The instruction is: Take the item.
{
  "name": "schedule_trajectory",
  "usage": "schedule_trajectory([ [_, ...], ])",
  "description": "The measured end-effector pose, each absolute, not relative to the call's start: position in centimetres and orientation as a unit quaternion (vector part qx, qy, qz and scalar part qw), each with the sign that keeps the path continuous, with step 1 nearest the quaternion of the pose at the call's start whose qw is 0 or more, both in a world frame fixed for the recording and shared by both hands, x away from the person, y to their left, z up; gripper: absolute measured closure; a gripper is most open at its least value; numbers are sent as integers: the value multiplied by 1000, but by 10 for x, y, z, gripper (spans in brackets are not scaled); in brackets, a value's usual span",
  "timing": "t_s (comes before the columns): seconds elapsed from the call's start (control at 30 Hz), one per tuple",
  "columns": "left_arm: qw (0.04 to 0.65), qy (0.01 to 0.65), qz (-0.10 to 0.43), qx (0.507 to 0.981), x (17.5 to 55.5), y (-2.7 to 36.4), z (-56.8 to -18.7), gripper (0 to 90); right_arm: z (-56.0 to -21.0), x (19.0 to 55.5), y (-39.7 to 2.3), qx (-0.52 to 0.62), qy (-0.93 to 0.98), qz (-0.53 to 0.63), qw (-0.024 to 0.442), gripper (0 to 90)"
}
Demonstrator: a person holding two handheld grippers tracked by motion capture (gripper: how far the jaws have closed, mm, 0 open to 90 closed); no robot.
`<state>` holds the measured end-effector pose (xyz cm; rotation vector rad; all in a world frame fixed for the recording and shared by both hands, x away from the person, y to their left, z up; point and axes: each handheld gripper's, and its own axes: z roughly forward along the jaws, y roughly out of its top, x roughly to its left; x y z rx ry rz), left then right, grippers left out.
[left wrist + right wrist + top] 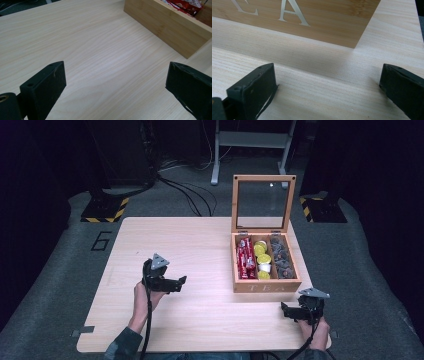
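Here both the left gripper (113, 87) and right gripper (327, 90) gape empty, tea box (317, 22) cropped.

Pale wooden table (200, 320); open tea box (266, 286) on right side.

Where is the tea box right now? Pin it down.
In the high view the wooden tea box sits lid-up on the table's right half, just beyond the right gripper and across from the left gripper.

Bare surface (200, 250) left & centre gives free passage; tea box (266, 285) w/ raised lid (263, 202) blocks the right, near right tongs (284, 310).
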<state>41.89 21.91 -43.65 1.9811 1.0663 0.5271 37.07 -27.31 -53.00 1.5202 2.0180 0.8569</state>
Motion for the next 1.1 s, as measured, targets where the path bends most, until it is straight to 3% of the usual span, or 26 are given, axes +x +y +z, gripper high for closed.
schedule_trajectory([
  [1.1, 405, 360, 180, 821, 469, 112, -406, 26, -530, 371, -273, 553, 736, 313, 235, 0],
])
